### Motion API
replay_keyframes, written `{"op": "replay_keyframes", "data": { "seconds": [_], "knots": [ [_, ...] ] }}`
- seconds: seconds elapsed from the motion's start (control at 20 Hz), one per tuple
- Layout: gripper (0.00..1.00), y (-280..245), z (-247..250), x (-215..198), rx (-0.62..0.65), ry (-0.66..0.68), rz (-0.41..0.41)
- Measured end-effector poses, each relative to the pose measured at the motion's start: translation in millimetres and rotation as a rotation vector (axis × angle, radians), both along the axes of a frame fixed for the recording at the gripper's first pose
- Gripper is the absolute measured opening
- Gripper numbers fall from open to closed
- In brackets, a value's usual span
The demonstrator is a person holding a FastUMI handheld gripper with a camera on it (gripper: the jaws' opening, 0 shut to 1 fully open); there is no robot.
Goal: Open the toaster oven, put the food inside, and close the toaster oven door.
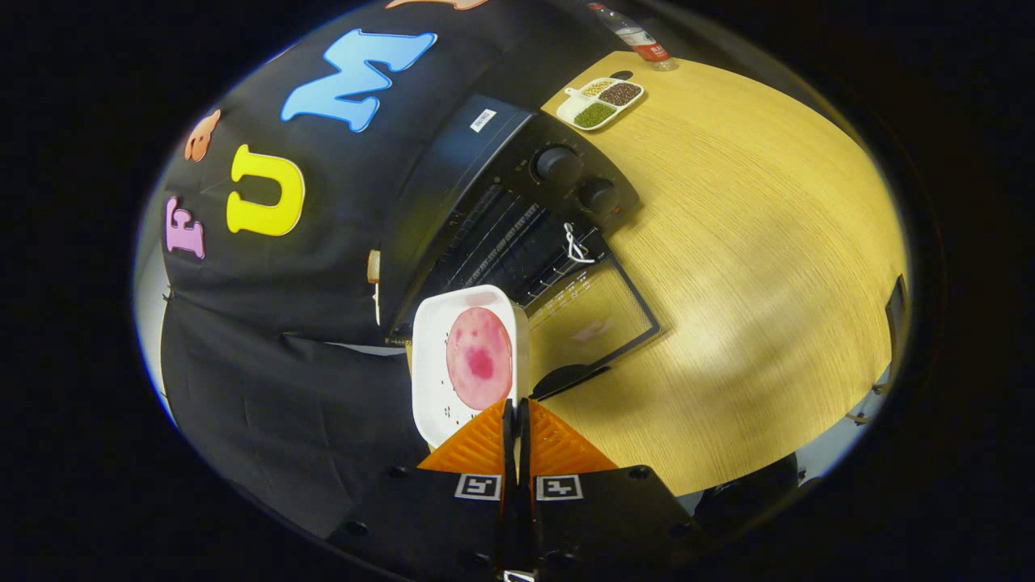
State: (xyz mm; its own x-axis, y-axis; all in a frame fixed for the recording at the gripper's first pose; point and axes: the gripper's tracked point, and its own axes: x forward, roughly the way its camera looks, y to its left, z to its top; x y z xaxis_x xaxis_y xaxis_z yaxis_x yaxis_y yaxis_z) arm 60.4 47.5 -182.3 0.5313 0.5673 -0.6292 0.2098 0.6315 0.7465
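My gripper (517,414) is shut on the near rim of a white square plate (437,380), which I hold up, tilted, in front of the toaster oven. A round pink slice of food (479,357) lies on the plate. Just beyond the plate stands the black toaster oven (485,178), with its glass door (594,319) folded down flat onto the wooden table (752,267). The wire rack (505,234) inside the oven shows past the plate's far edge. Two round knobs (558,164) sit on the oven's front panel.
A white divided dish (602,102) of beans and grains lies on the table past the oven, with a plastic bottle (639,36) behind it. A white twisted tie (576,242) hangs at the oven's front. The booth's black cloth hangs behind the oven.
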Motion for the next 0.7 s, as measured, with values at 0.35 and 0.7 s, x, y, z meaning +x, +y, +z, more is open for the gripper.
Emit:
{"op": "replay_keyframes", "data": {
  "seconds": [0.35,0.7],
  "knots": [
    [0.02,20.7,-28.8,53.3,0.021,0.008,-0.046],
    [0.02,41.2,-42.4,104.4,0.074,-0.028,-0.157]
  ]
}}
